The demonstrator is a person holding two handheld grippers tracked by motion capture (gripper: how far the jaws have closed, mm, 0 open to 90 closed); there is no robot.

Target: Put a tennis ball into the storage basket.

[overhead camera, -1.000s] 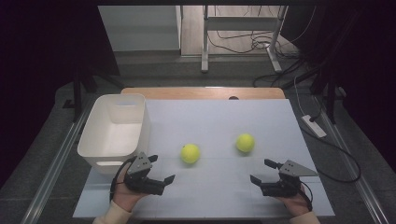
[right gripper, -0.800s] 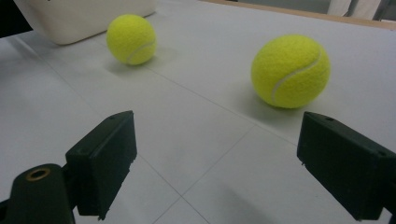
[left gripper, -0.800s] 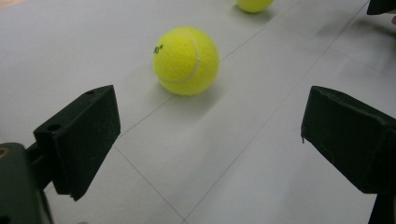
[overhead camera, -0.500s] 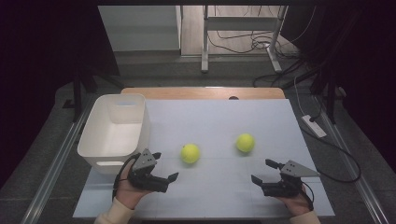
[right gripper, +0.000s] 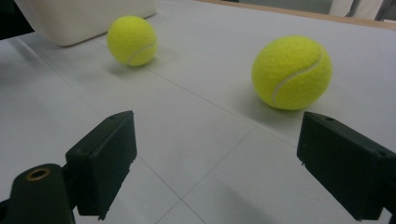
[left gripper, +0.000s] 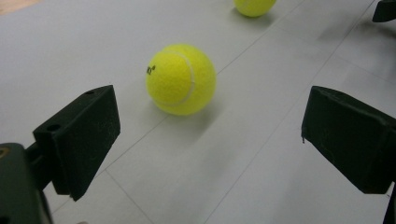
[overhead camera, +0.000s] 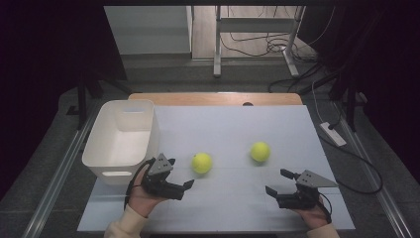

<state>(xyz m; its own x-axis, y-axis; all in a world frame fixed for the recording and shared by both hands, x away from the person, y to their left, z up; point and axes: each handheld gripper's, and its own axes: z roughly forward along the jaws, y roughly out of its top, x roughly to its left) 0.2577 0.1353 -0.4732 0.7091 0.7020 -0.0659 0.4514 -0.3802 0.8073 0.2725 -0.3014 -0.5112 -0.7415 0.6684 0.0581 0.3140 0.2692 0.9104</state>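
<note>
Item: left tennis ball (overhead camera: 201,162), yellow-green felt, lying on the white table sheet (overhead camera: 233,129) near its front middle. Being round, it is showing no long axis; in the left gripper view its white seam (left gripper: 187,74) is curving upright across the facing side, and a small dark mark (left gripper: 150,70) is sitting at its left edge, too small to read.

Left gripper (overhead camera: 181,174), held in the person's left hand (overhead camera: 143,196), is hovering just in front and to the left of this ball, jaws standing wide apart and holding nothing, the ball lying beyond them with bare sheet between.

Second tennis ball (overhead camera: 260,151) is lying to the right, well apart from the first.

Right gripper (overhead camera: 280,182), in the right hand (overhead camera: 312,213), is sitting near the sheet's front right, jaws spread, nothing between them, the second ball ahead of them.

White plastic bin (overhead camera: 106,148) is standing at the sheet's left edge, beside the left gripper, upright. Nothing is lying between either gripper and its nearest ball.
</note>
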